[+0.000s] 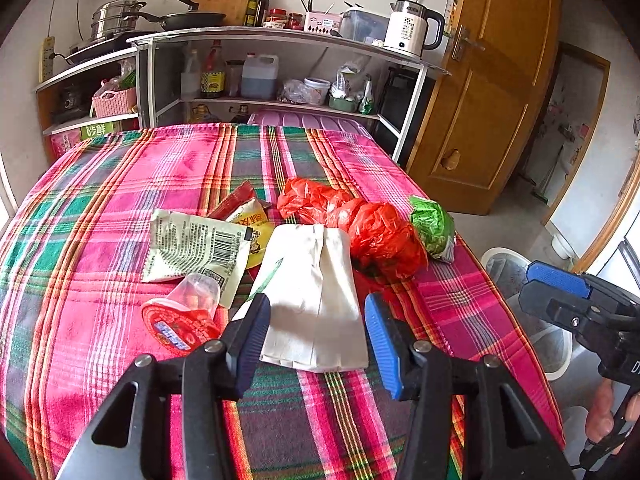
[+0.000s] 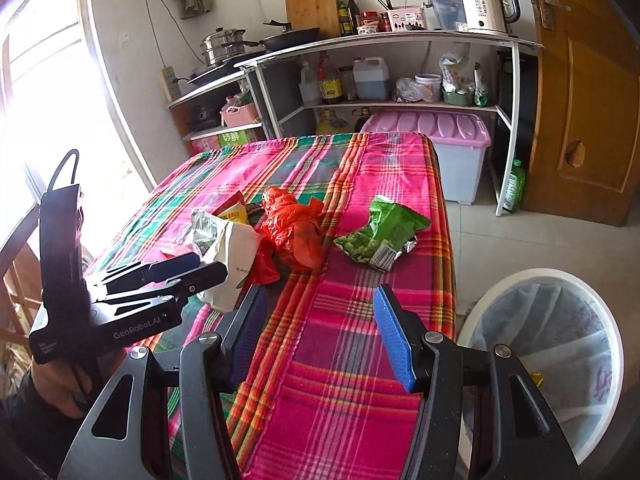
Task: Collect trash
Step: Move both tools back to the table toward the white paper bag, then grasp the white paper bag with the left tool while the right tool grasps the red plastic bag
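Note:
On the plaid tablecloth [image 1: 120, 184] lies a heap of trash: a white paper bag [image 1: 316, 288], a crumpled red plastic bag [image 1: 360, 228], a green snack packet [image 1: 434, 226], a white barcode wrapper [image 1: 192, 248], a yellow-red wrapper [image 1: 252, 216] and a clear jelly cup [image 1: 184, 316] on its side. My left gripper [image 1: 316, 320] is open, its pads on either side of the paper bag's near end, not pressing it. My right gripper [image 2: 320, 300] hangs open over bare cloth, short of the green packet [image 2: 380, 232]. A lined white bin [image 2: 560, 320] stands on the floor to the right.
Behind the table is a shelf unit [image 2: 400, 44] with pans, bottles and a kettle [image 2: 484, 0]. A lilac storage box [image 2: 460, 140] sits on the floor past the table's far edge. A wooden door [image 2: 580, 100] stands at the right. A hand [image 1: 600, 416] holds the right gripper.

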The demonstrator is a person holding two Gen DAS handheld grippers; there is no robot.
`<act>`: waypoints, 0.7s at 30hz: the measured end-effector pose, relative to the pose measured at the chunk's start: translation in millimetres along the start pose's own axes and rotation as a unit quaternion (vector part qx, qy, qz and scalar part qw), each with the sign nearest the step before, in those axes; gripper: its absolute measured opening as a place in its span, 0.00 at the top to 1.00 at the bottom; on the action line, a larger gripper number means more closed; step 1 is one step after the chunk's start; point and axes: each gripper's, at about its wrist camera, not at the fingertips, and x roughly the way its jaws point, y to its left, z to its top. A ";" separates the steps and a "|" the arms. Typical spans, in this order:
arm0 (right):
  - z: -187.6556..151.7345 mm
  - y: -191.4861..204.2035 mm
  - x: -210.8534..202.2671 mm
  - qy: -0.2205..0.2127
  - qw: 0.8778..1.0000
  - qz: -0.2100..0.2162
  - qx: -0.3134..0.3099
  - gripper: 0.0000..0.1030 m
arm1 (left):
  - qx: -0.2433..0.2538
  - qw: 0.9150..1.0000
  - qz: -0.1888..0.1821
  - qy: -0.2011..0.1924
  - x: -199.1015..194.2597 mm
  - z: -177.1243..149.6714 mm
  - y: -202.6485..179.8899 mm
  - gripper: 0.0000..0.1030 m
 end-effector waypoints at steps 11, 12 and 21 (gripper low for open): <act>22.2 -0.7 38.6 0.024 1.000 0.013 -0.012 0.45 | -0.003 1.000 0.011 0.017 12.8 4.6 1.3 0.39; 24.1 -0.8 42.5 0.027 0.999 0.014 -0.013 0.46 | -0.004 1.000 0.011 0.019 14.2 5.1 1.6 0.38; 35.4 6.4 72.1 0.052 0.998 0.027 -0.032 0.46 | 0.011 0.999 0.019 0.030 17.8 5.0 0.0 0.39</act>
